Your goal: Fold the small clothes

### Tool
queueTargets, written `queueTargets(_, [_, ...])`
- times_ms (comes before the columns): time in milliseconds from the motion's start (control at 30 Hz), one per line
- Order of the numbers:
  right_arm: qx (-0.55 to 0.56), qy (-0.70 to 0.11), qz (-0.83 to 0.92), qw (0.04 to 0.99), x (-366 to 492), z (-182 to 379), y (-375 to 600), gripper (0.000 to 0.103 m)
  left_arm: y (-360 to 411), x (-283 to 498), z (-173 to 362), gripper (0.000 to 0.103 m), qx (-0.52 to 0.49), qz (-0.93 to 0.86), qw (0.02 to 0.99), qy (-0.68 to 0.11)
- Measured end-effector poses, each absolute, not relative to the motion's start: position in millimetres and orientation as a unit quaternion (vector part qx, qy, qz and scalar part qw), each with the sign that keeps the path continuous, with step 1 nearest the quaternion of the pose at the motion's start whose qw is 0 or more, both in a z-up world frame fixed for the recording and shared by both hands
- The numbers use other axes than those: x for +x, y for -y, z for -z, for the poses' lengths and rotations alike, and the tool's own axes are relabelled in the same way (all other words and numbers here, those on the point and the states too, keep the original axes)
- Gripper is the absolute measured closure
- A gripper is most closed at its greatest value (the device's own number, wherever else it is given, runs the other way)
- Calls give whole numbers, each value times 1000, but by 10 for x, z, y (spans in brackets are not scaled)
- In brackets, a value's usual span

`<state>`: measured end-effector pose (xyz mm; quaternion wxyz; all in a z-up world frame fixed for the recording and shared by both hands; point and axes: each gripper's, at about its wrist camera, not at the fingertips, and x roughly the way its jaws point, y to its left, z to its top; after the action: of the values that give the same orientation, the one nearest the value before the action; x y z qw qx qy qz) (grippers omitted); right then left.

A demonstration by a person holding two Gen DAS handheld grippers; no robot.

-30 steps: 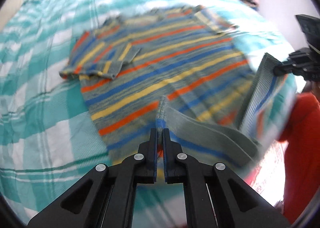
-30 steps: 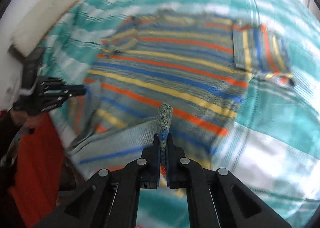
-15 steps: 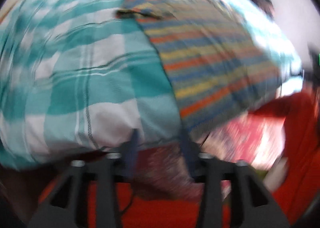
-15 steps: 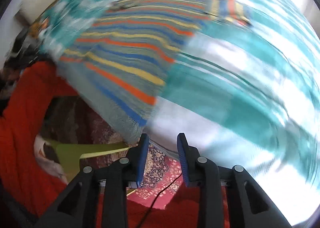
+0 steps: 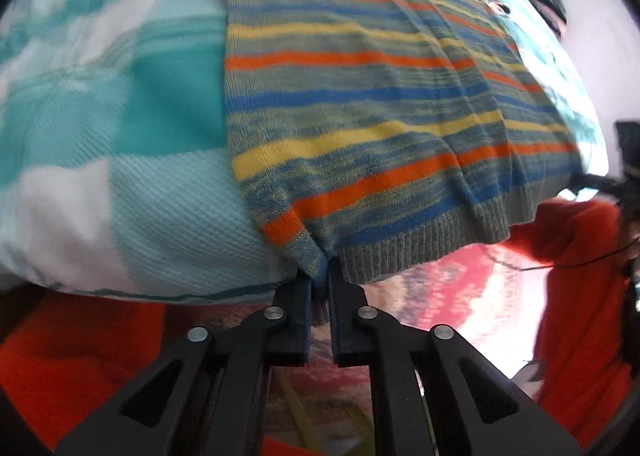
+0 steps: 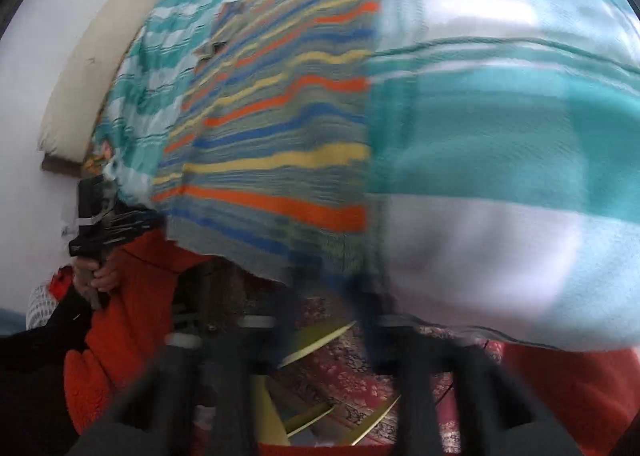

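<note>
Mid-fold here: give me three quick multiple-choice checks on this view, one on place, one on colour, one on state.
1. Where does the sweater's ribbed hem lie?
A. At the bed's near edge
B. On the floor
C. Under a pillow

2. What colours is the bedspread?
A. Red and black
B. Teal and white
C. Plain grey

3. How is the left claw?
A. Wide open above the sweater
B. Shut on the sweater's corner
C. Shut on the bedspread

Answers:
1 A: the hem hangs just over the bed's edge, with the rug below it.
2 B: teal and white checks show beside the sweater.
3 B: the fingers pinch the sweater's bottom corner.
</note>
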<state>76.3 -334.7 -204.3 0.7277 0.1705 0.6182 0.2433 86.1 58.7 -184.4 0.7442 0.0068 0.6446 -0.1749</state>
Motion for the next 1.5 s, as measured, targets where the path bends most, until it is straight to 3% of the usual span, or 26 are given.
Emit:
queueTargets(200, [166,-605,-228,745,488,1663,3469,98,-838,861,1668,99,4,144,762,-631])
queueTargets(433, [155,-664,-170,712,583,2113,3485,98,-463,793,1920,99,111,114,745,-648])
queueTargets(667, [142,-671,-156,711,668,2169,3329,98,-476,816,2151,97,101,74,734,-667])
queueTargets(767, [143,-668,-154,714,678,2190,3383,97,-493,713,2183,83,126,52,726,-674])
queueTargets(800, [142,-668,-153,715,664,2192,3378,87,-501,688,2177,65,137,42,723,-676])
queueTargets(833, [143,-668,-153,714,642,2199,3441,80,-532,632,2122,56,143,34,723,-675])
queueTargets(867, [140,-679,-138,707,619,2191,3463,58,-578,594,2041,45,139,31,730,-669])
queueTargets(900, [140,-684,-129,704,584,2178,3532,46,-653,551,1907,41,128,30,742,-658])
queueTargets(1033, [142,-664,-86,729,458,1773,3915,46,-921,573,1440,32,102,-6,788,-607])
queueTargets(1267, [-63,-579,-31,813,1318,880,3803,44,-1122,1135,952,23,0,-88,860,-502])
queueTargets(1400, [-95,-541,-90,831,2185,863,3332,43,-1069,1187,1140,23,-58,-105,851,-512])
queueTargets(1500, [-146,-529,-127,826,2902,1177,2823,44,-1067,1089,1247,23,-55,-113,847,-517])
